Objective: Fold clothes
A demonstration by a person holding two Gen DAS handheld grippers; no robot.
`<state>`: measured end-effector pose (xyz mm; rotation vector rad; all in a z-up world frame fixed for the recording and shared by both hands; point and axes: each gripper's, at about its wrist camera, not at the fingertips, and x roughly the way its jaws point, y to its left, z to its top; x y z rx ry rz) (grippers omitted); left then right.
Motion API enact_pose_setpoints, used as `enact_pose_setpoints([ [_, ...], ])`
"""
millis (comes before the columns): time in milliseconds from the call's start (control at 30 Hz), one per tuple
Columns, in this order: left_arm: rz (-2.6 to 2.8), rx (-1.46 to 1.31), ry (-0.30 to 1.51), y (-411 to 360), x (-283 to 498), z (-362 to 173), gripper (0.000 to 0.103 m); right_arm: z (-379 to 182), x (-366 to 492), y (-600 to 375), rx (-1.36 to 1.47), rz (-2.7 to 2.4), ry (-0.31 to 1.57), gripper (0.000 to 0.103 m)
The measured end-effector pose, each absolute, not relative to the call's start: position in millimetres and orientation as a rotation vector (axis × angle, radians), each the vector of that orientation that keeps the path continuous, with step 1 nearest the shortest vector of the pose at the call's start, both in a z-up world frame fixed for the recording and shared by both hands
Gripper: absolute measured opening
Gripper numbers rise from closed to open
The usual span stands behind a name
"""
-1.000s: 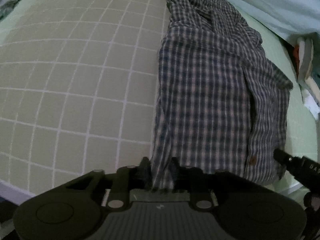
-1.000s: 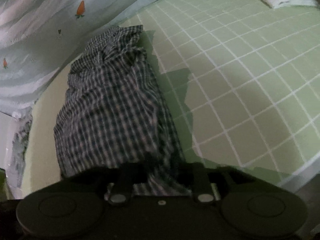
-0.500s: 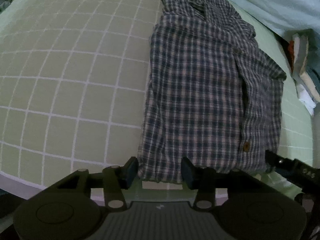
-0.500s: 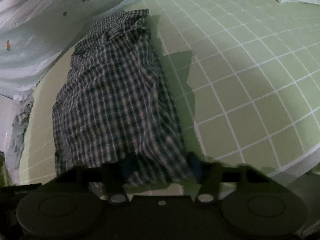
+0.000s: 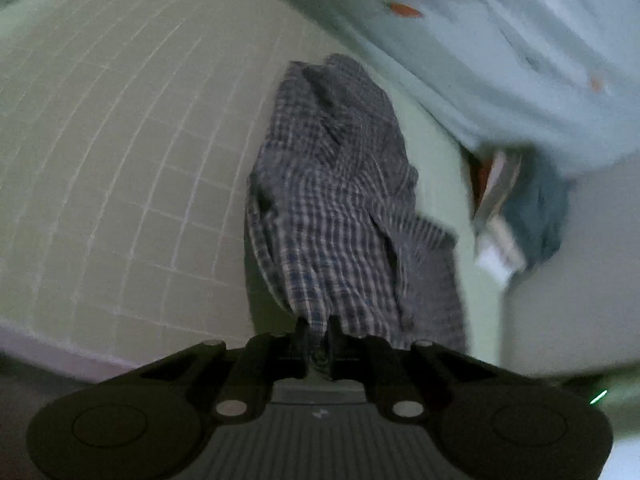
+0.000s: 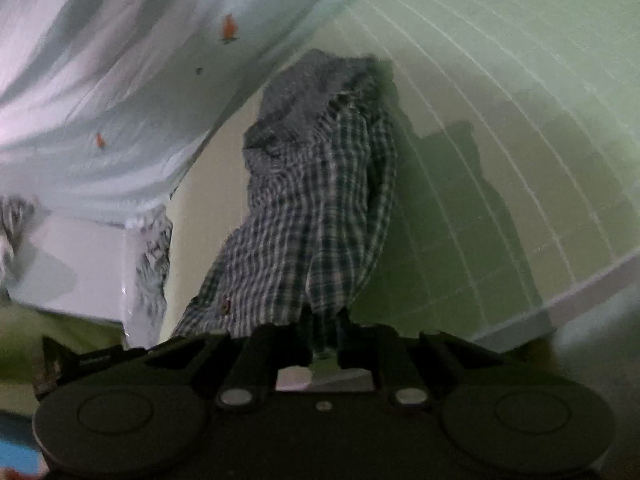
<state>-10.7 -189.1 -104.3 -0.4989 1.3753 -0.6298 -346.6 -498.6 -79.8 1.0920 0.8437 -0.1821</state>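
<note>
Left wrist: left gripper (image 5: 318, 330) clenched on the near hem of the plaid shirt (image 5: 332, 200) — cloth rises off the green grid sheet (image 5: 120, 140).

Right wrist: right gripper (image 6: 324, 328) grasping the shirt's other near corner — pale curtain (image 6: 100, 80) left of the shirt.

Green grid sheet (image 5: 120, 152) fills 9–12 o'clock, left view; 1–3 in right view (image 6: 520, 100). Pale blanket w/ orange carrots (image 5: 520, 40) at 1–2. Blurred books (image 5: 496, 208) at 3. White furniture (image 6: 80, 264) at 8–9, right view.
</note>
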Motion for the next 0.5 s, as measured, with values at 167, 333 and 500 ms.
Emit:
enact_pose_setpoints([
  [167, -0.553, -0.693, 1.390, -182, 3, -96, 0.008, -84, -345, -512, 1.289, -0.157, 0.780, 0.010],
  [333, -0.520, -0.858, 1.393, -180, 23, -82, 0.008, -76, -332, -529, 1.453, -0.119, 0.678, 0.010],
  [500, -0.531, -0.899, 1.370, -179, 54, -70, 0.008, -66, -310, -551, 1.520, -0.106, 0.615, 0.010],
])
